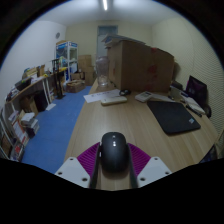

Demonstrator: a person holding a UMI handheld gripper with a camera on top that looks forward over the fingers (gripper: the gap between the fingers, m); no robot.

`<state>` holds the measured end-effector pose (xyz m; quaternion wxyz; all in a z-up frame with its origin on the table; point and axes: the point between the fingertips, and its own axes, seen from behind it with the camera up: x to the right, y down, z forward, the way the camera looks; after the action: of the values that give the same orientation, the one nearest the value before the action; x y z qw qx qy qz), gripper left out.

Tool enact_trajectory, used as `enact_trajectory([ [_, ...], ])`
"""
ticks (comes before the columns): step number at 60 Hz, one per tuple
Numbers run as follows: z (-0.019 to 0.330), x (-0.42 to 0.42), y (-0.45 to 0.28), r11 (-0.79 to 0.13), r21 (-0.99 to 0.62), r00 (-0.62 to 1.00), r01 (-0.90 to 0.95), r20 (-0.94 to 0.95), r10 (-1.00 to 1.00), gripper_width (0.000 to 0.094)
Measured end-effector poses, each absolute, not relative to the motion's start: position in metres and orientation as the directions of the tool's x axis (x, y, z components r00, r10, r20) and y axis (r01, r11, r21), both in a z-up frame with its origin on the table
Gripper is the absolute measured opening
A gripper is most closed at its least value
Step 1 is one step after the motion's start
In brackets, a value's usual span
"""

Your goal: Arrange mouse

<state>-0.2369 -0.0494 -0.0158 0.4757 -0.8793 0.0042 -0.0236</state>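
A black computer mouse [113,151] sits between my gripper's [113,160] two fingers, with the magenta pads [88,158] pressed against its left and right sides. The mouse hides the fingertips. It is held over the near end of a wooden table [110,120]. A dark mouse mat [175,116] lies on the table ahead and to the right, apart from the mouse.
A white keyboard [113,99] lies at the table's far end. A dark screen [197,90] stands at the far right beyond the mat. Large cardboard boxes [135,62] stand behind the table. Shelves [30,100] and blue floor [55,125] are to the left.
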Motion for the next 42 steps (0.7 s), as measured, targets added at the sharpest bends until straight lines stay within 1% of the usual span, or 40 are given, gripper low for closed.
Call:
enact_trajectory([
  [1,-0.016,-0.237,-0.049,-0.551,-0.835,0.999,0.02,0.043,-0.029,0.0452],
  [6,-0.017,-0.238,-0.052,-0.598,-0.801,0.999,0.004,0.029,-0.033,0.0408],
  [7,-0.017,-0.238,-0.052,-0.606,-0.796,0.999,0.0,0.025,-0.033,0.0411],
  [8,-0.017,-0.238,-0.053,-0.613,-0.79,0.999,-0.001,0.023,-0.032,0.0376],
  [11,-0.013,-0.242,-0.055,-0.633,-0.774,1.0,-0.01,0.008,-0.026,0.0351],
  [13,-0.009,-0.249,-0.06,-0.65,-0.76,1.0,-0.025,-0.026,-0.009,0.0344],
  [15,0.004,-0.26,-0.065,-0.656,-0.753,0.997,-0.043,-0.079,0.025,0.0342],
  [18,0.045,-0.276,-0.063,-0.621,-0.782,0.986,-0.04,-0.133,0.103,0.0344],
  [22,0.124,-0.266,-0.04,-0.496,-0.867,0.979,0.046,-0.058,0.193,0.034],
  [26,0.193,-0.231,-0.014,-0.373,-0.924,0.978,0.085,0.007,0.206,0.034],
  [28,0.216,-0.203,0.001,-0.343,-0.936,0.98,0.083,0.015,0.196,0.034],
  [31,0.238,-0.156,0.023,-0.313,-0.948,0.987,0.065,0.015,0.158,0.0338],
  [34,0.246,-0.108,0.044,-0.291,-0.955,0.994,0.064,0.035,0.103,0.0338],
  [36,0.24,-0.069,0.06,-0.299,-0.952,0.996,0.07,0.051,0.07,0.0339],
  [39,0.218,-0.025,0.072,-0.333,-0.94,0.997,0.072,0.066,0.031,0.0339],
  [42,0.184,0.009,0.083,-0.388,-0.92,0.999,0.052,0.053,0.01,0.0341],
])
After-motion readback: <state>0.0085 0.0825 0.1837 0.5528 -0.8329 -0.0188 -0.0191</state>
